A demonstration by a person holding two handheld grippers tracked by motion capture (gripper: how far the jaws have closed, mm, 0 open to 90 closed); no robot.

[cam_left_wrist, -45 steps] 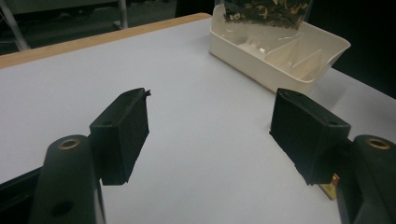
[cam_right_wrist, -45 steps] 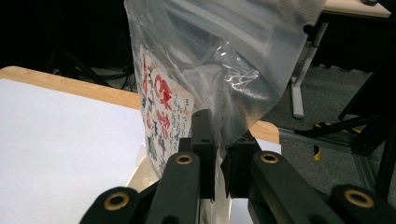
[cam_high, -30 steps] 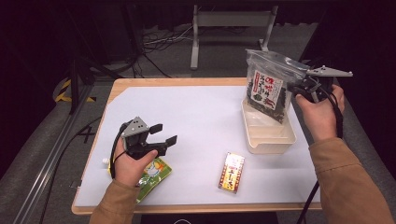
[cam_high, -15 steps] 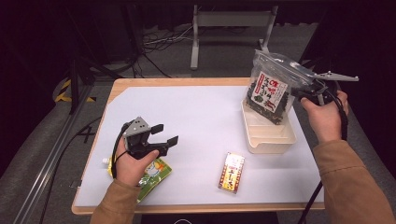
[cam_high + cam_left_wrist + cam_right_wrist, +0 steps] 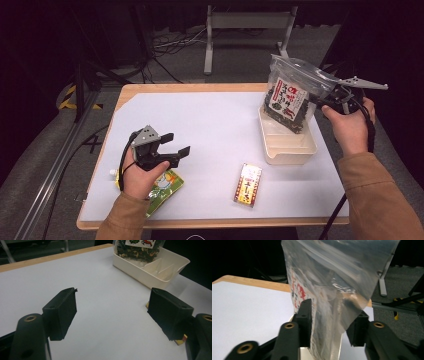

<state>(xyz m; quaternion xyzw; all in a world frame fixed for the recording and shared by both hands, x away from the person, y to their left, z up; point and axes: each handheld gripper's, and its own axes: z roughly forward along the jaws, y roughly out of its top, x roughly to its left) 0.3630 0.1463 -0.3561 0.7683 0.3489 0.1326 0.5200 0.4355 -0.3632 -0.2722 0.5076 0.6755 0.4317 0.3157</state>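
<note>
Snack bag [image 5: 289,97] of clear plastic, standing upright with its lower end inside the cream tray [image 5: 287,148] at the worktop's [image 5: 220,125] right side. Its lower part is packed with dark, leafy contents behind a white label printed in red and black characters; its upper part is empty, crinkled film with a zip strip near the top [image 5: 342,267]. In the left gripper view the bag's foot rests in the tray's far compartment, against a low divider.

Right gripper [image 5: 332,97], held in the person's right hand [image 5: 350,125], sits at the bag's upper right edge. In the right gripper view its 2 fingers [image 5: 305,315] have just been opening; the film hangs between them, lying against the left one with a gap showing at the right one, so the bag is no longer pinched.

Left gripper [image 5: 175,145], in the left hand [image 5: 142,175], hovers low over the worktop's near left part, its fingers [image 5: 62,312] spread wide with nothing between them.

Other items: a green pouch [image 5: 162,187] partly under the left hand, and a small red and yellow packet [image 5: 248,184] lying flat near the front edge, well apart from the tray.
</note>
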